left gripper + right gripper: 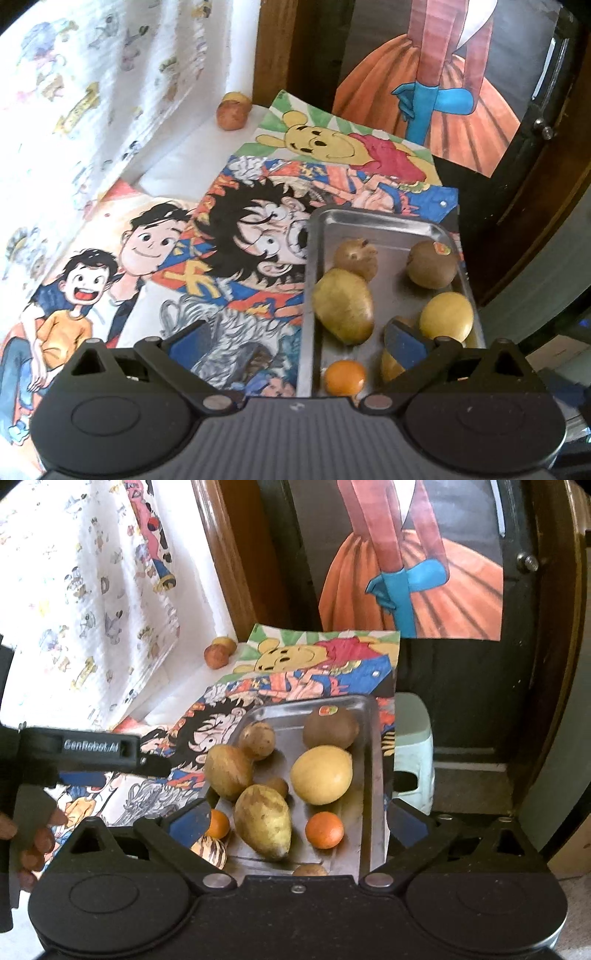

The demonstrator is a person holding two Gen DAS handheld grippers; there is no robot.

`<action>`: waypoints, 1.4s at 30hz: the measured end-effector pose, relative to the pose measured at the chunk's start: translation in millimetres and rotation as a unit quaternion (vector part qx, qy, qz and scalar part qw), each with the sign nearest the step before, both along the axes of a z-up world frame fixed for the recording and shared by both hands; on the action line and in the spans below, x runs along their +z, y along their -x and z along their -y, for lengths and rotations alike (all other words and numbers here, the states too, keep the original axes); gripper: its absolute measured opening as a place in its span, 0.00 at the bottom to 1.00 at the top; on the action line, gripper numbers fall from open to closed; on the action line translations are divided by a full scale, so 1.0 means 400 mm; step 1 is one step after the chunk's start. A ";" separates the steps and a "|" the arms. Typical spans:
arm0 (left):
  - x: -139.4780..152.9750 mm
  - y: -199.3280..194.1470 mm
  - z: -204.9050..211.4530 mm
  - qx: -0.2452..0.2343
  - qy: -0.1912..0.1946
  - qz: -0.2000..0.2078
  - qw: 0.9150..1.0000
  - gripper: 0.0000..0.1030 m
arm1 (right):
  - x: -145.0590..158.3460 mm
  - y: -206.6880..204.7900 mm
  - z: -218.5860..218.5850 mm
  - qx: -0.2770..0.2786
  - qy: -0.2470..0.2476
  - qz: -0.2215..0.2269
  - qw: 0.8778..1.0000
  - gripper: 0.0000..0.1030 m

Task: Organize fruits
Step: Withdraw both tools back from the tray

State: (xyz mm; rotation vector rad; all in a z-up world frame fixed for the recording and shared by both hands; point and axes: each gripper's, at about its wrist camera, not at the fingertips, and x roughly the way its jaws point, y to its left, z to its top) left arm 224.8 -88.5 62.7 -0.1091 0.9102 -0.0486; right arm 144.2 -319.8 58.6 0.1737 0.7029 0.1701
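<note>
A metal tray [373, 218] lies on cartoon posters and holds several fruits: a yellow-green mango [343, 304], a brown fruit with a sticker [430, 264], a round yellow fruit [447, 315] and a small orange [345, 376]. My left gripper [299, 341] is open over the tray's left rim with nothing between its fingers. My right gripper [299, 821] is open above the near end of the tray [371, 760], with the mango [264, 821] and an orange [324, 830] below its gap, untouched. A striped fruit [210, 851] shows beneath the right gripper's left finger.
Two small fruits [231, 114] sit at the back corner beside a patterned white sheet [92, 110]. A pale green stool [412, 746] stands right of the table. A dark wooden door with a poster [413, 572] is behind. A hand [37, 842] shows at the left.
</note>
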 end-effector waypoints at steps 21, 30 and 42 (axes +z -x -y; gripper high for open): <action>-0.025 0.118 -0.067 -0.031 -0.007 0.005 0.999 0.99 | 0.062 0.139 -0.062 -0.064 0.031 0.021 0.997 0.99; 0.015 0.181 -0.085 -0.074 0.001 0.031 0.997 0.99 | 0.128 0.225 -0.119 -0.100 0.056 0.055 0.992 0.99; 0.063 0.240 -0.124 -0.083 0.018 0.067 0.994 0.99 | 0.138 0.248 -0.144 -0.097 0.063 0.065 0.991 0.99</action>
